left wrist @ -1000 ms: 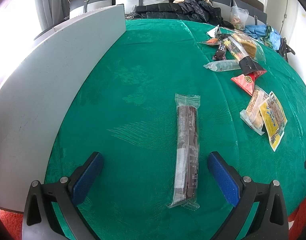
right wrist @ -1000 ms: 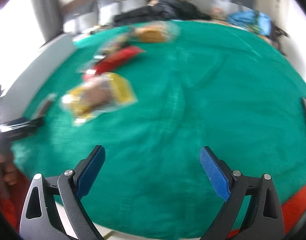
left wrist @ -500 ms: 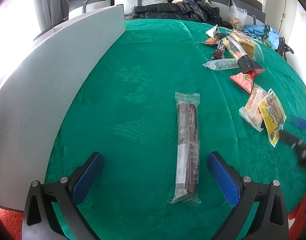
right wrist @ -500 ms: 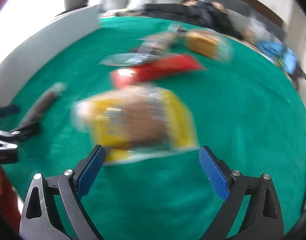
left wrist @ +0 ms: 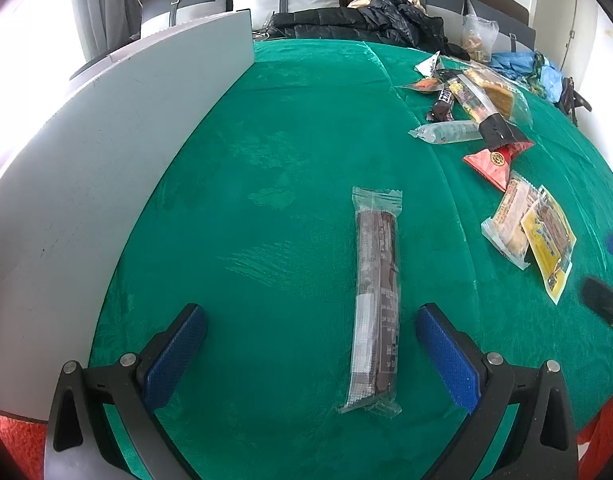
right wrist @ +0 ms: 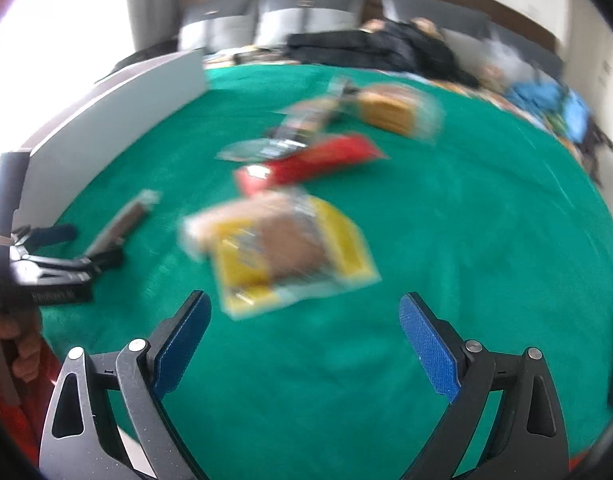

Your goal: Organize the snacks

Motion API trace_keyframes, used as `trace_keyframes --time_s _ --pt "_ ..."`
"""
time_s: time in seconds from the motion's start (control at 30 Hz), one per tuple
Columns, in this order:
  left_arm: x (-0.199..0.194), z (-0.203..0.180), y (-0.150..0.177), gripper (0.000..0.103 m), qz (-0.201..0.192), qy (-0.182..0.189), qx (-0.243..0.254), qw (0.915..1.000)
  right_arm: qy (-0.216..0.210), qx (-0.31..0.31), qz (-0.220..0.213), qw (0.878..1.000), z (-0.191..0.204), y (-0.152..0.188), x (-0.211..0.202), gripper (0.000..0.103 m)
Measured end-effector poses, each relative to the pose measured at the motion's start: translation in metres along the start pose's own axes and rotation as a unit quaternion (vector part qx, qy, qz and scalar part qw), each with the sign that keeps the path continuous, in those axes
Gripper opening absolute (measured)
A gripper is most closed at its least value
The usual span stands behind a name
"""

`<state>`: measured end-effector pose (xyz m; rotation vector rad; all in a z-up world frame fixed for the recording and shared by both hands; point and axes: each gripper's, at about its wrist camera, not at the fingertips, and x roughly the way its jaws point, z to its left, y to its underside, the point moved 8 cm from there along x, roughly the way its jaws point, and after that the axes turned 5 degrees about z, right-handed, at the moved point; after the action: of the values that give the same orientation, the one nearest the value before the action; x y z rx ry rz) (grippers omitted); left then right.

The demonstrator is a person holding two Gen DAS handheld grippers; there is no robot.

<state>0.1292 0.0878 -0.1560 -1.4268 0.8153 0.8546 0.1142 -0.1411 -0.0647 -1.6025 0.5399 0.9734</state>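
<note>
My left gripper (left wrist: pixel 311 350) hangs low over the green cloth (left wrist: pixel 298 128) with its blue pads spread wide and nothing between them but fabric and wrapper. The long brown bar in clear wrap (left wrist: pixel 376 300) lies flat on the cloth, its long axis running almost straight away from me; the near crimped end sits between my fingers, closer to the right pad (left wrist: pixel 446 356) without touching it, and the far end points toward the sofa.

To the right of the bar, well apart from it, I see the yellow packet (left wrist: pixel 548 240) overlapping a pale biscuit pack (left wrist: pixel 508 220), both angled away from me. Beyond them lies the red pouch (left wrist: pixel 496 160), then a loose cluster of mixed wrappers (left wrist: pixel 466 96). A grey board (left wrist: pixel 106 168) borders the cloth on the left.

My right gripper (right wrist: pixel 304 334) is likewise wide apart and holding nothing. Its view is blurred, but the yellow packet (right wrist: pixel 290 244) lies just ahead of the fingers, slightly left of centre, with the red pouch (right wrist: pixel 310 162) behind it.
</note>
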Motion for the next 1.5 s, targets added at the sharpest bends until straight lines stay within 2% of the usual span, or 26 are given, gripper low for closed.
trace_keyframes --time_s 0.07,0.17,0.2,0.3,0.4,0.5,0.6,0.7,0.77,0.83,1.07,1.5 --pt "0.0 0.0 0.001 0.103 -0.001 0.0 0.0 1.0 0.015 -0.041 0.009 0.999 0.021 -0.009 0.018 0.096" --pt "0.0 0.0 0.0 0.103 -0.001 -0.001 0.0 1.0 0.036 -0.081 0.043 0.995 0.032 -0.007 0.043 0.096" --pt "0.0 -0.001 0.0 0.103 -0.001 0.0 0.001 1.0 0.029 -0.079 0.035 0.996 0.029 -0.007 0.042 0.096" --pt "0.0 -0.001 0.0 0.103 0.0 0.0 0.0 1.0 0.03 -0.038 0.044 0.998 -0.005 0.003 0.041 0.096" --pt "0.0 -0.001 0.0 0.103 0.0 0.0 0.001 1.0 0.043 0.036 0.048 0.997 -0.06 0.013 0.035 0.096" --pt "0.0 -0.001 0.0 0.103 0.0 0.0 0.0 1.0 0.11 0.084 0.06 0.989 -0.117 0.034 0.013 0.096" --pt "0.001 -0.001 0.0 0.103 0.0 -0.002 -0.003 1.0 0.117 0.109 0.038 0.986 -0.135 0.053 -0.014 0.096" --pt "0.001 -0.001 0.0 0.103 -0.002 -0.003 -0.004 1.0 0.087 0.144 0.031 0.985 -0.134 0.067 -0.021 0.096" --pt "0.001 -0.001 0.001 0.103 -0.002 -0.002 -0.003 1.0 0.075 0.154 0.045 0.984 -0.13 0.074 -0.016 0.098" --pt "0.0 -0.001 0.001 0.103 -0.002 -0.001 -0.001 1.0 0.088 0.141 0.05 0.985 -0.125 0.069 -0.007 0.098" --pt "0.0 -0.001 0.001 0.103 -0.002 -0.001 -0.001 1.0 0.095 0.144 0.017 0.985 -0.12 0.064 -0.003 0.099" --pt "0.0 -0.002 0.001 0.103 -0.002 -0.001 -0.001 1.0 0.098 0.145 0.015 0.984 -0.121 0.06 0.002 0.099"
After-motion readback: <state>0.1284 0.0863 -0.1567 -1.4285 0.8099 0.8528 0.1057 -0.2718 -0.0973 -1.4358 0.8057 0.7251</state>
